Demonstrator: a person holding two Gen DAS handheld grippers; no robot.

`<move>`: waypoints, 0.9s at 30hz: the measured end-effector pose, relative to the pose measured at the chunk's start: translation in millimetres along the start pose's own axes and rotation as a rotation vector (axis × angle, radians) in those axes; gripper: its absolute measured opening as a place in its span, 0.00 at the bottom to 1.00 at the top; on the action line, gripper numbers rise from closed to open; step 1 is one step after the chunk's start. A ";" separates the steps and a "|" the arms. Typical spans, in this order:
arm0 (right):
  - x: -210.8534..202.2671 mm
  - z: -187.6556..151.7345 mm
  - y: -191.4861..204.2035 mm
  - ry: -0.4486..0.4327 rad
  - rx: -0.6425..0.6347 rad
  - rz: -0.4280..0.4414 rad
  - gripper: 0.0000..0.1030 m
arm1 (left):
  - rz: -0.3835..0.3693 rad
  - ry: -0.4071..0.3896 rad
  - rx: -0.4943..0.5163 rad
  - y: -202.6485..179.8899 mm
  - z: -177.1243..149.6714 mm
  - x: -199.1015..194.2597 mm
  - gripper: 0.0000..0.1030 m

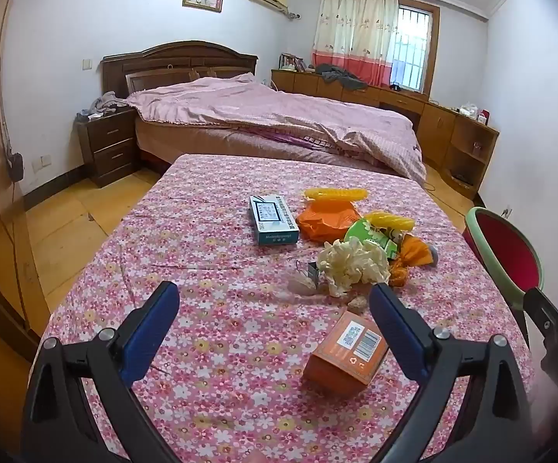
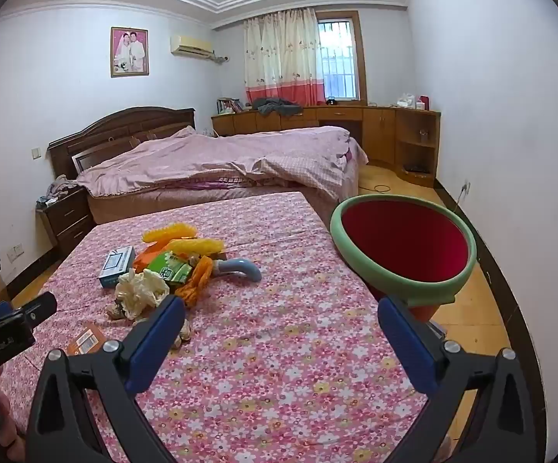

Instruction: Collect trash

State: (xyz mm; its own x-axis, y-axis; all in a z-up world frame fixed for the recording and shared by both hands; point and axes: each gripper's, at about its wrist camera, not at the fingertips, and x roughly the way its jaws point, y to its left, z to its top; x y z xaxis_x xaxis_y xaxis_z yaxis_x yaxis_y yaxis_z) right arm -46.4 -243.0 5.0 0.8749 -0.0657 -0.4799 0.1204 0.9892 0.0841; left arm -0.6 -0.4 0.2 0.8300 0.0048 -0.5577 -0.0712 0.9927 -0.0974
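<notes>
The orange box (image 1: 346, 351) is partly covered by a blue finger (image 1: 394, 332) of the left hand-held gripper; in the right wrist view only its corner shows. The bin (image 1: 504, 250) is cut by the frame's right side — its base hidden. The grey curved piece (image 2: 240, 268) disappears under the wrappers. Print on the teal box (image 1: 273, 220) is too small to read.
</notes>
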 end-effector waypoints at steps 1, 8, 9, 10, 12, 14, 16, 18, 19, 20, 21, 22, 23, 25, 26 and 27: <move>-0.4 0.0 0.3 -0.016 -0.008 -0.004 0.99 | 0.000 -0.001 -0.001 -0.1 -0.2 -0.6 0.95; 1.6 2.4 0.6 -0.012 -0.009 -0.010 0.99 | -0.001 0.008 -0.008 0.6 0.4 0.8 0.95; 0.3 -3.2 2.1 -0.012 -0.007 -0.010 0.99 | -0.002 0.008 -0.008 0.5 0.4 0.5 0.95; -4.2 -6.2 3.6 -0.012 -0.007 -0.012 0.99 | -0.001 0.008 -0.010 0.3 0.2 0.2 0.95; -8.0 -8.9 4.9 -0.012 -0.007 -0.016 1.00 | -0.001 0.008 -0.010 -1.2 -0.5 0.5 0.95; -6.9 -9.7 6.2 -0.011 -0.006 -0.017 1.00 | 0.000 0.008 -0.010 -1.8 -0.4 -0.8 0.95; -0.1 -4.8 2.8 -0.001 -0.005 -0.008 0.99 | -0.003 0.009 -0.011 -0.6 -0.5 0.8 0.95; 0.2 -4.9 2.5 0.000 -0.004 -0.008 1.00 | -0.003 0.011 -0.011 -0.7 -0.5 0.7 0.95; 0.8 -3.8 2.0 0.003 -0.004 -0.007 1.00 | -0.004 0.010 -0.012 -0.4 -0.6 0.5 0.95; 1.1 -4.8 2.6 0.003 -0.005 -0.008 1.00 | -0.004 0.011 -0.012 -0.6 -0.7 -0.1 0.95; 0.8 -4.2 2.0 0.004 -0.004 -0.007 0.99 | -0.004 0.012 -0.012 0.1 -0.6 -0.5 0.95; 0.7 -3.8 1.7 0.004 -0.003 -0.006 0.99 | -0.003 0.011 -0.013 0.2 -0.8 -0.4 0.95; 0.7 -3.8 1.7 0.004 -0.003 -0.005 0.99 | -0.003 0.012 -0.013 0.9 -1.2 -0.2 0.95; 0.8 -3.9 1.9 0.004 -0.003 -0.006 1.00 | -0.004 0.013 -0.015 1.8 -1.5 1.1 0.95; 0.9 -4.8 2.1 0.003 -0.003 -0.007 1.00 | -0.003 0.013 -0.015 1.8 -1.6 0.9 0.95; 1.0 -4.9 2.2 0.003 -0.004 -0.006 0.99 | -0.004 0.013 -0.015 1.8 -1.3 1.2 0.95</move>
State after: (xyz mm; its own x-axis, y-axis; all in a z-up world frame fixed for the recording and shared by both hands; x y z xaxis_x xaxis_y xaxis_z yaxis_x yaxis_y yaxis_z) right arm -47.5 -240.3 0.4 0.8725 -0.0714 -0.4833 0.1242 0.9892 0.0781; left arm -0.5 1.3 -1.8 0.8228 -0.0006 -0.5684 -0.0763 0.9908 -0.1115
